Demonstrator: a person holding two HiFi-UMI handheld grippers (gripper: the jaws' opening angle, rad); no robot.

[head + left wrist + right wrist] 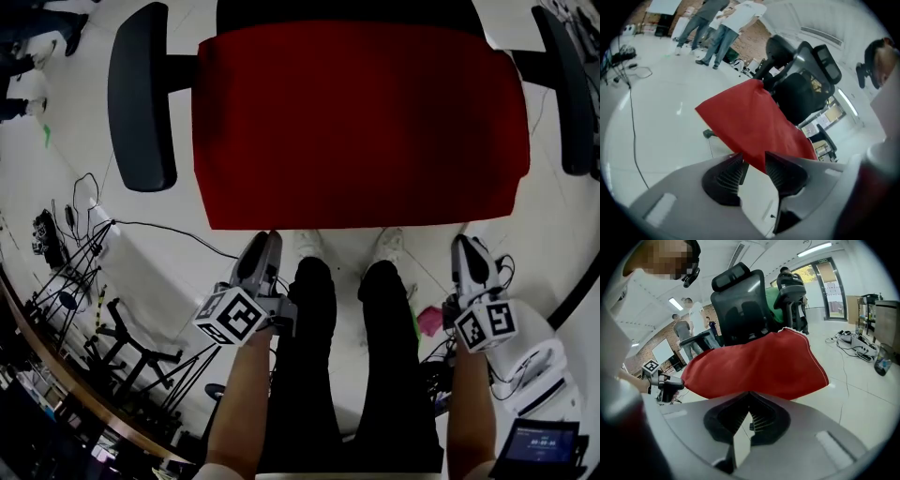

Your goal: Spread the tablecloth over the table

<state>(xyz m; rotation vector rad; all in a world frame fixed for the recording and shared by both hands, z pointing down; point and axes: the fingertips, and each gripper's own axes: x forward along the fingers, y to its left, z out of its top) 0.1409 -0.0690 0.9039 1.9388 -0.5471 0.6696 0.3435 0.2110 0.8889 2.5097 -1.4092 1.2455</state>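
Plainly, the red tablecloth lay draped over the office chair seat, upper frame. The left gripper had its jaws apart beside the cloth's lower left corner; the right gripper jaws were pressed together, empty, lower right.

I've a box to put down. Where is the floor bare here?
Bare floor lies left of the left armrest and between it and the cable below. Tripods crowd the lower left, white devices the lower right, and legs stand close against the cloth.
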